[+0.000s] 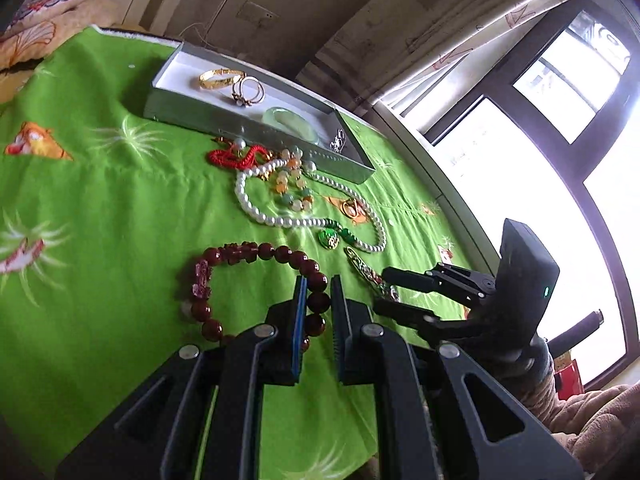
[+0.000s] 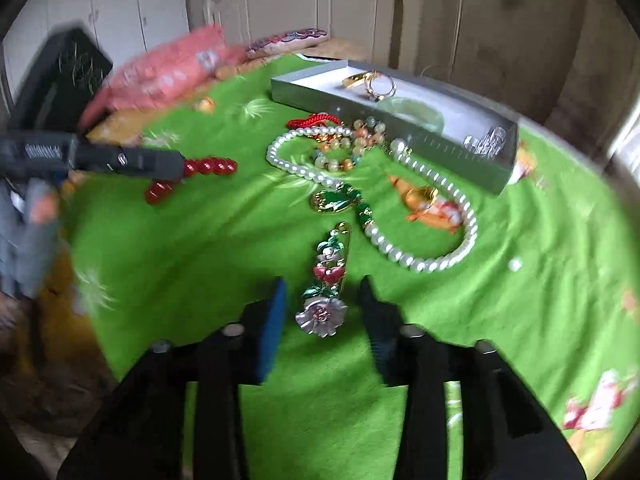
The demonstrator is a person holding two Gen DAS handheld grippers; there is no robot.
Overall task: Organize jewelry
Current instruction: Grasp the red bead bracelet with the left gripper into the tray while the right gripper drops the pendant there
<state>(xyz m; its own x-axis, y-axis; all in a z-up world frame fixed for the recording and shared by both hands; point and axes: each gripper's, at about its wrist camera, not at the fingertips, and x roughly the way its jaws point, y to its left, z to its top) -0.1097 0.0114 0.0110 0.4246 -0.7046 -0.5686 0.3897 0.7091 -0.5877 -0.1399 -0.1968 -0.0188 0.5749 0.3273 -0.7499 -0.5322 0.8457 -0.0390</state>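
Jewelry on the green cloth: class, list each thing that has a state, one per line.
Left tongs: shut on the red bead bracelet.
Right tongs: open, astride the flower hairpin.
Gray box: lid off, bangles and rings inside.
Pearl necklace: loose on the cloth.

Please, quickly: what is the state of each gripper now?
Left gripper: shut on the dark red bead bracelet.
Right gripper: open, around the flower hairpin, not gripping it.

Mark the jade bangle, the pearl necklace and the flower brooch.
jade bangle (image 1: 292, 119), left wrist view, near rim of the ring.
pearl necklace (image 2: 424, 265), right wrist view, lower loop of pearls.
flower brooch (image 2: 322, 314), right wrist view, big pink blossom.
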